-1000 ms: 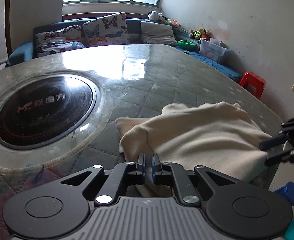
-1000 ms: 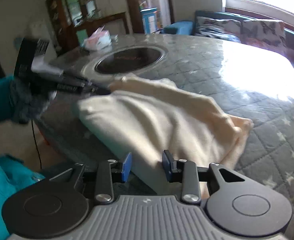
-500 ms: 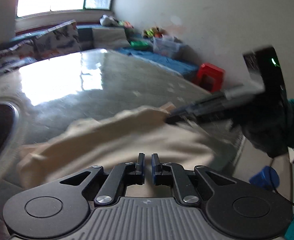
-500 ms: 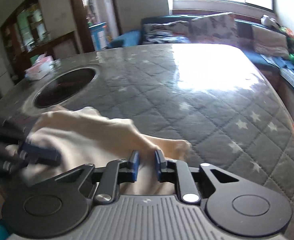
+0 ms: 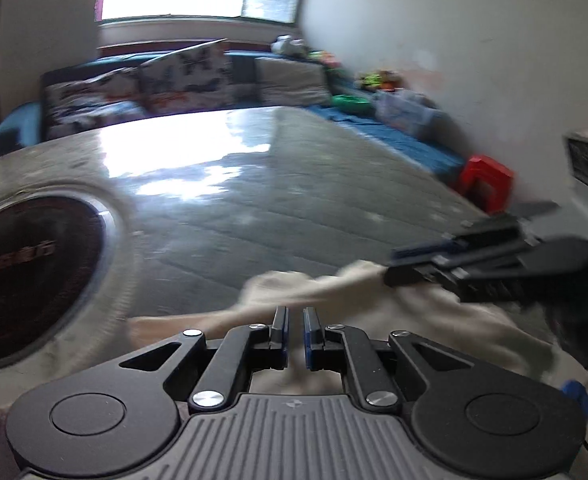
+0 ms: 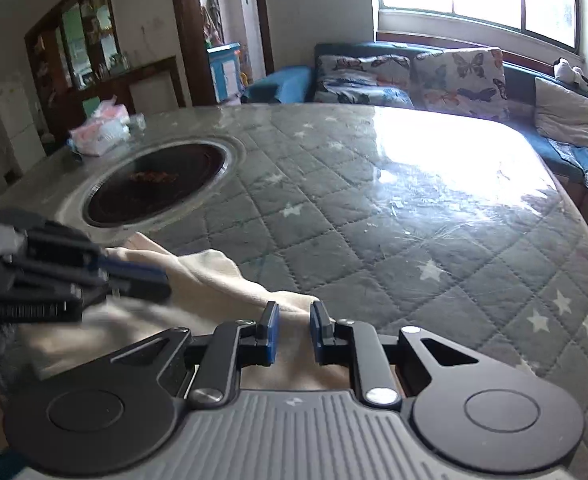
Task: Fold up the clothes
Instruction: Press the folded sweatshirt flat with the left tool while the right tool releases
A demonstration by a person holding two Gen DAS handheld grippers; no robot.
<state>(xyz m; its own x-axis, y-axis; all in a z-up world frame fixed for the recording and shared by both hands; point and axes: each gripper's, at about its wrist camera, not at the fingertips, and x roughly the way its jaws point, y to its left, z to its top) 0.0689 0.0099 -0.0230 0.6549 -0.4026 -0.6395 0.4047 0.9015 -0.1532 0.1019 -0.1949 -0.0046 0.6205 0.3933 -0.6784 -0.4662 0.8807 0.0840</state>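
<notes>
**Cloth bunched at the near bench edge, fold only begun**

Cloth point(image 6: 213, 280), cream and soft, lies in a loose heap at the near edge of the quilt-covered bench point(image 6: 394, 208), beside the round dark hob point(image 6: 153, 184). No flat layers or squared edges show yet, so I judge the folding to be at an early stage. The left gripper point(image 5: 296, 334) has its fingers nearly together with cream fabric in the narrow gap, apparently pinching an edge. The right gripper point(image 6: 294, 332) stands slightly apart with fabric between its fingers; a firm clamp cannot be confirmed. Still to do: spread the cloth flat, bring the edges over, and smooth the result.
</notes>
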